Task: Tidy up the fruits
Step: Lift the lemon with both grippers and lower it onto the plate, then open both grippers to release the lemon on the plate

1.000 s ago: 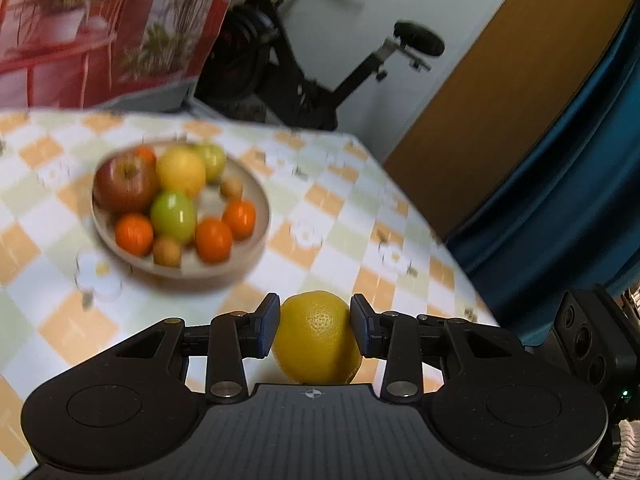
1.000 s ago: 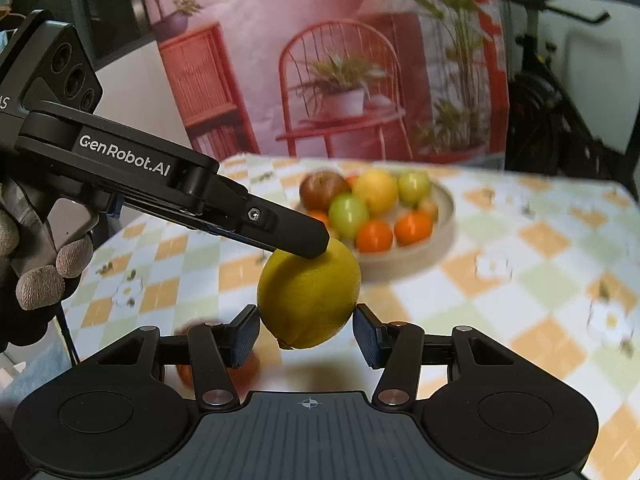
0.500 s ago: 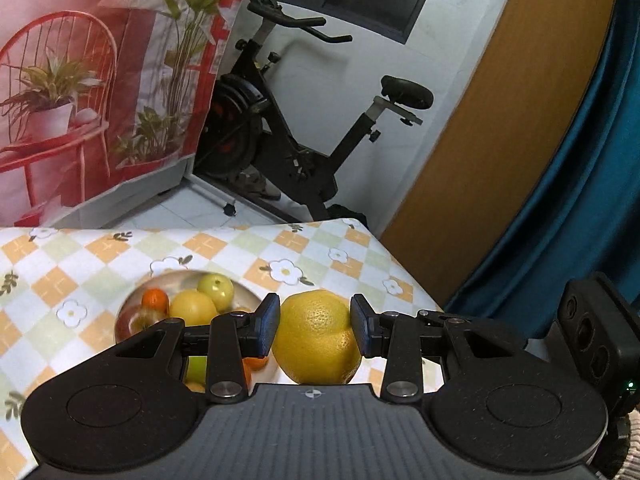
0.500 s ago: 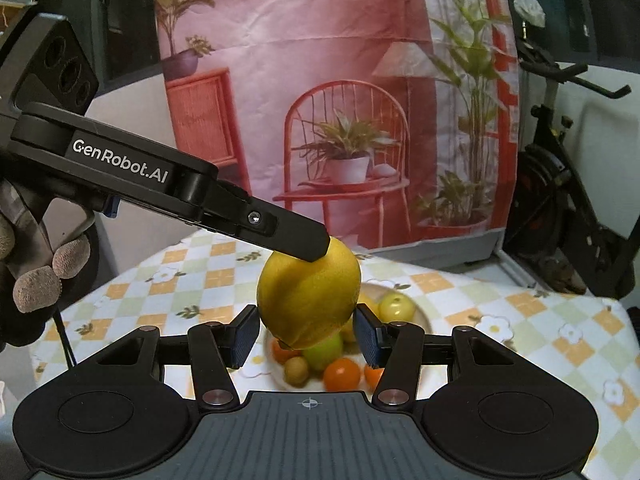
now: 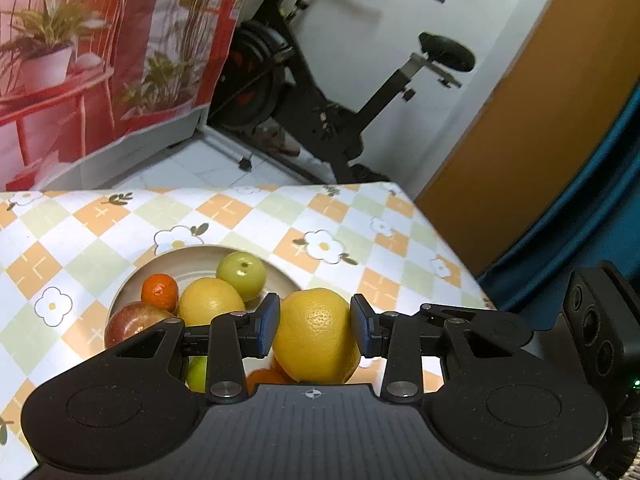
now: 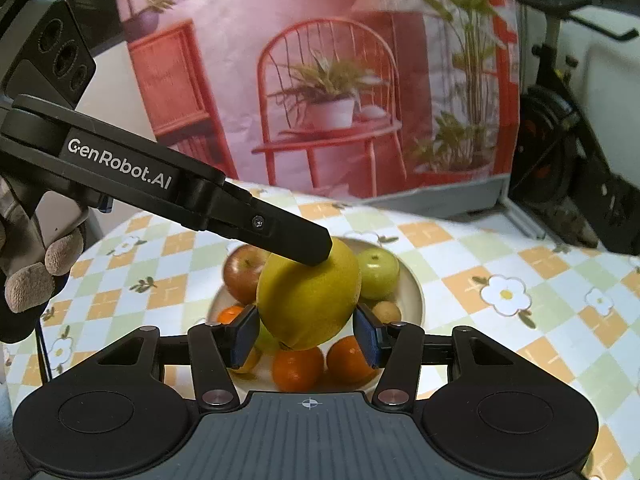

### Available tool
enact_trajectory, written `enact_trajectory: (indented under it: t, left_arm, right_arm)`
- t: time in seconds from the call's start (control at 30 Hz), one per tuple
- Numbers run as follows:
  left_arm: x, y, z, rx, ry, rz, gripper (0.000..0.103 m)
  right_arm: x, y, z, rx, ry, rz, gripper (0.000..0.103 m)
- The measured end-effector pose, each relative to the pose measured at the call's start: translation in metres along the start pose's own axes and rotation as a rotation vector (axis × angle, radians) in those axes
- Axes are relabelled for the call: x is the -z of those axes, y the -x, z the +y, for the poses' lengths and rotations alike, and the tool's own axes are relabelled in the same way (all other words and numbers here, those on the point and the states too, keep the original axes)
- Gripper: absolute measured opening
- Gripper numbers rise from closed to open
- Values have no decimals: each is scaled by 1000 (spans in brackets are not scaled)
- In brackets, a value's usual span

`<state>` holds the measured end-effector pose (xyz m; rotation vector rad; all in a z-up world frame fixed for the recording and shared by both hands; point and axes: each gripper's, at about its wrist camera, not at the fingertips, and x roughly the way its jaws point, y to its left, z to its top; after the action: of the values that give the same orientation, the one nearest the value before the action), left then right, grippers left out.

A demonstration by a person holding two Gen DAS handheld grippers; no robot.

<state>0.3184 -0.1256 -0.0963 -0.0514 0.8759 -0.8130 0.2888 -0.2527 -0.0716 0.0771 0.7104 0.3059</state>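
Carrying the big yellow citrus [image 5: 316, 336] in over the fruit bowl [image 5: 200, 251] now; a second back the bowl was sitting well ahead on the checked tablecloth [image 5: 332, 216], and in both wrist views it is now showing directly under and behind the held fruit, so the transport leg looks about done and a lower-and-release is probably what is coming next. Left gripper [image 5: 315, 330] is clamping the citrus, pads pressing on both flanks, same hold as a second ago. Right gripper [image 6: 306, 336] is riding along just beside it; in its own view the jaws are flanking the lower part of the citrus [image 6: 308, 300], but I can't tell whether those pads are actually pressing or just framing it. Bowl is looking crowded: red apple [image 6: 242, 272], green apple [image 6: 378, 273], a second yellow citrus [image 5: 210, 300], mandarins [image 6: 298, 368], one small brownish fruit [image 6: 386, 312]. Free space seems to be mostly at the far rim, so placement is likely going on top of the pile, with some roll-off risk. Held citrus is looking large, round to slightly oval, pebbled rind, bright yellow shading faintly green, intact, no visible bruising.
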Motion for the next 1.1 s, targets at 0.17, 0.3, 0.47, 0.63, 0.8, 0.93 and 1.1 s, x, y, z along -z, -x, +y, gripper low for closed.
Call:
enact_trajectory:
  t: [0.17,0.3,0.47,0.63,0.8,0.93,1.1]
  left_arm:
    - [-3,-19,16,-6,23,38,40]
    - [-4,-26,22,-7,28,57,40]
    - [-4,-33,22,-9,26,71,39]
    - [-3,-30,20,-32,23,60,39]
    - [-3,-14,17,-61,14,27,39]
    - [2,2,11,-94,-7,2,39]
    - [11,23,9,-140,-12,-24,39]
  right_arm:
    - [3,-23,-12,-9,-25,40,48]
    - [6,-32,-18,-12,-35,55,48]
    - [7,-35,-22,5,-46,55,49]
    - [7,-30,-25,24,-47,44,49]
    - [9,-19,-19,31,-45,35,49]
    - [11,-8,-9,36,-43,28,49]
    - [18,7,5,43,-43,15,49]
